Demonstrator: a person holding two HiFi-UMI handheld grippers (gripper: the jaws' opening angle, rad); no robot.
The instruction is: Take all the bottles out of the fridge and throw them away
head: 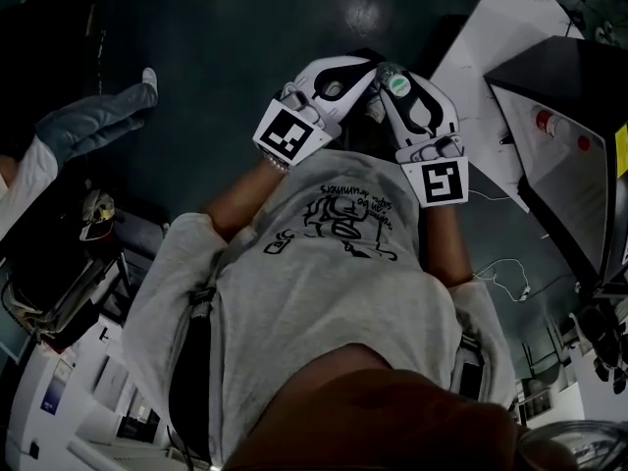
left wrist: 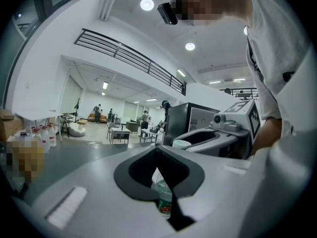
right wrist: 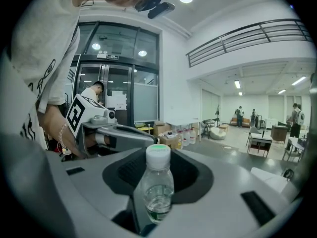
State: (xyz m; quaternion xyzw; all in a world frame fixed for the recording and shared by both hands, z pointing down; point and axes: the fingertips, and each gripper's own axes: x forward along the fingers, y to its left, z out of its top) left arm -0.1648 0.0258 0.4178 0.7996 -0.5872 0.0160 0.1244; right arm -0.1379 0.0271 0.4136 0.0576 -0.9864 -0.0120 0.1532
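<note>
Closest in, the 2 grippers are held side by side in front of the person's grey shirt [head: 324, 283], tips pointing away from the body. The right gripper [right wrist: 157, 175] is clamped on a clear bottle [right wrist: 156, 190]. It stands upright between the jaws, long axis across their line, with its green-topped white cap uppermost. The left gripper [left wrist: 161, 171] is closed on a labelled bottle [left wrist: 166, 202] that sits low in the gap. Only part of it shows, so I cannot tell which way its cap points.

Both bottles are already in hand and neither needs reaching for. The next move probably turns on finding the bin, and no view shows 1.

Farther off, at the right edge of the head view, a black cabinet [head: 549, 67] stands on a white table [head: 491, 37], nearer the right hand than the left. I take it for the fridge, and a red-capped item [head: 548, 122] inside may be another bottle. Only the head view shows that interior. The left gripper view shows just a dark cabinet's outer faces beyond the right gripper. The right gripper view looks the other way, toward glass doors [right wrist: 119, 83].
</note>
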